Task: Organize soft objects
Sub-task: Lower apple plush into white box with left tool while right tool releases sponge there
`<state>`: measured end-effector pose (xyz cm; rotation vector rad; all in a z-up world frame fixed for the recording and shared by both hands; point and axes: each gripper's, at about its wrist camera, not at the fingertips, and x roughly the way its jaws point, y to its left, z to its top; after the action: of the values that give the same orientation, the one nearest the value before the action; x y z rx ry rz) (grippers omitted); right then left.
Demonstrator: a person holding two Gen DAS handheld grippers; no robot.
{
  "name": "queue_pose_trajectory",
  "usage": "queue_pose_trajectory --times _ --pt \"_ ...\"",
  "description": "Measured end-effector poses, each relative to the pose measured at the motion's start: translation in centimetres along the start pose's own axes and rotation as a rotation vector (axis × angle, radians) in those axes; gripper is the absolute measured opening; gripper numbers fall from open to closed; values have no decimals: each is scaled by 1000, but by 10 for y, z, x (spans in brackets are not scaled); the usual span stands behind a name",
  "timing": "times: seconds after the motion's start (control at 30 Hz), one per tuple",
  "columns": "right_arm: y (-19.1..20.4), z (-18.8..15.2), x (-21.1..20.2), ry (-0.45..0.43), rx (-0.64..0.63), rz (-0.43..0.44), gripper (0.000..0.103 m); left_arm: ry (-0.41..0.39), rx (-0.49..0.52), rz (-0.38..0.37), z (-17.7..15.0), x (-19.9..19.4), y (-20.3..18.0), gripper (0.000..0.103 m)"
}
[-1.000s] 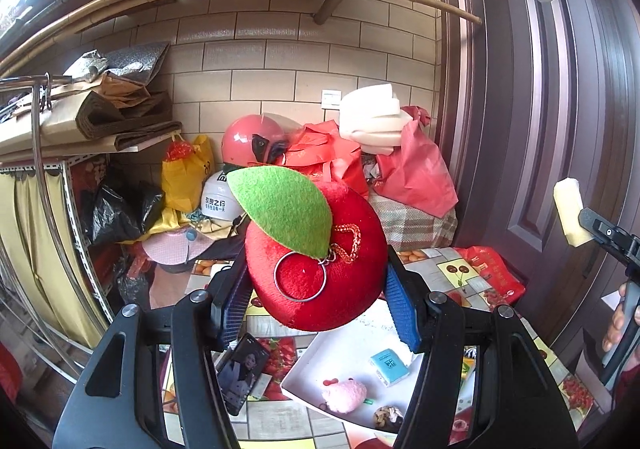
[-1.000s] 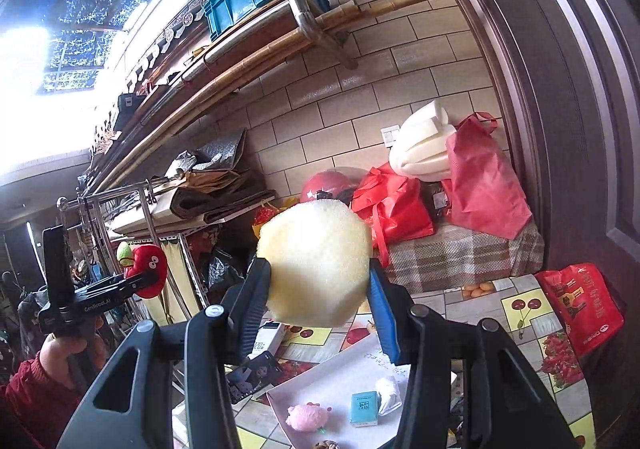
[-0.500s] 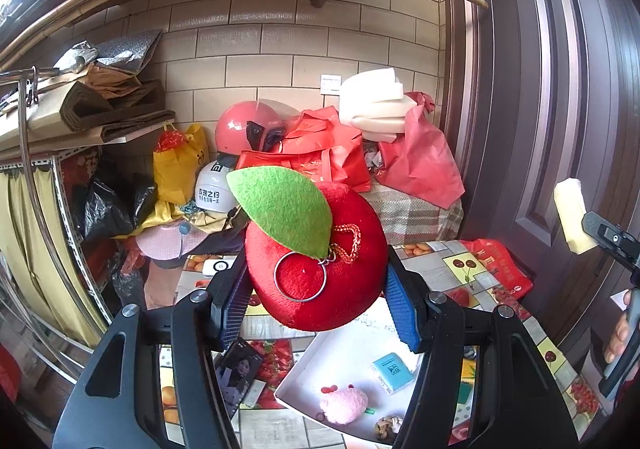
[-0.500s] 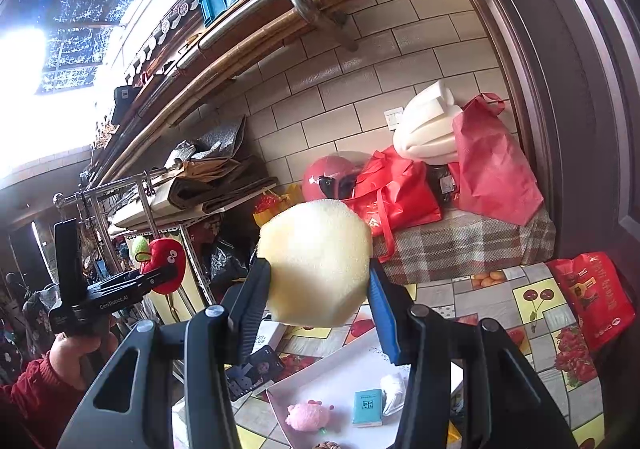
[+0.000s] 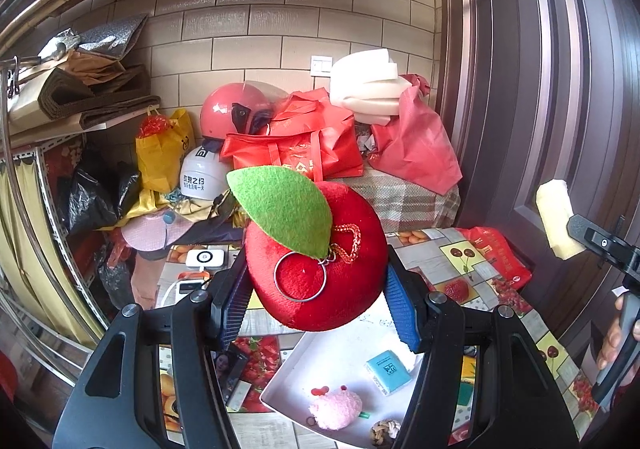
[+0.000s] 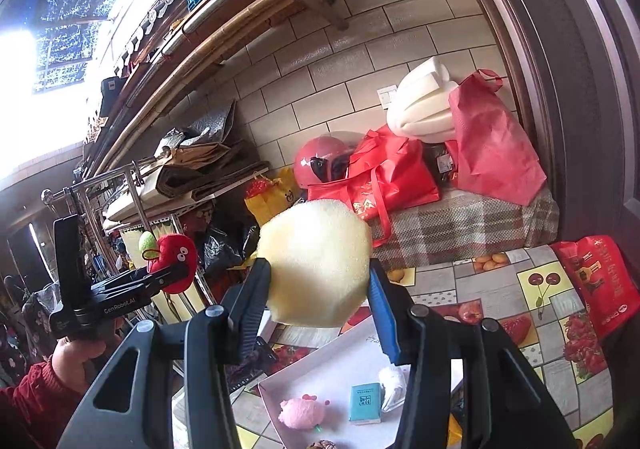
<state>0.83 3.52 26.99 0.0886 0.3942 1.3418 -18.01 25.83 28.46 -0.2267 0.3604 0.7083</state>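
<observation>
Left wrist view: the left gripper [image 5: 316, 289] clamps a red plush apple [image 5: 320, 261] between its blue pads, held in the air above the near left corner of a white tray [image 5: 344, 353]. The apple's green felt leaf [image 5: 280, 211] and metal ring [image 5: 300, 277] face the camera. The tray sits on a fruit-print tablecloth [image 5: 468, 261], with a pink plush toy [image 5: 336, 407] and a small teal packet [image 5: 387, 367] inside; its near edge is cut off by the frame. A dark door [image 5: 560, 109] closes in the right side.

Right wrist view: the right gripper [image 6: 320, 293] squeezes a pale yellow sponge [image 6: 316, 261], also in the air above the tray [image 6: 320, 377]. The sponge hides the table's far left edge. At left, a hand [image 6: 76, 357] in a red sleeve carries the other gripper. A small brown object at the bottom edge is too cropped to identify.
</observation>
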Motion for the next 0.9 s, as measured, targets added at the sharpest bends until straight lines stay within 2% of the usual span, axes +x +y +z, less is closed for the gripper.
queue_pose_trajectory --times 0.17,0.3,0.47,0.6,0.73,0.83,0.87,0.9 --pt "-17 -14 32 75 40 -16 48 75 -13 -20 -17 37 -2 61" --pt "-36 -35 73 176 115 -18 48 208 -40 -53 -50 94 -8 61" --pt "-58 -71 127 327 165 -64 48 366 10 -38 -96 159 -31 61" --pt "-70 -98 162 423 184 -88 48 441 13 -38 -121 189 -40 61" --pt "-77 -117 182 472 205 -124 50 504 6 -34 -141 207 -43 62" --pt "-82 -125 191 492 223 -133 55 527 19 -40 -154 214 -45 72" --pt "-83 -127 194 501 221 -137 61 519 22 -30 -155 214 -45 86" --pt "-84 -128 194 505 221 -140 78 508 20 -19 -156 213 -44 97"
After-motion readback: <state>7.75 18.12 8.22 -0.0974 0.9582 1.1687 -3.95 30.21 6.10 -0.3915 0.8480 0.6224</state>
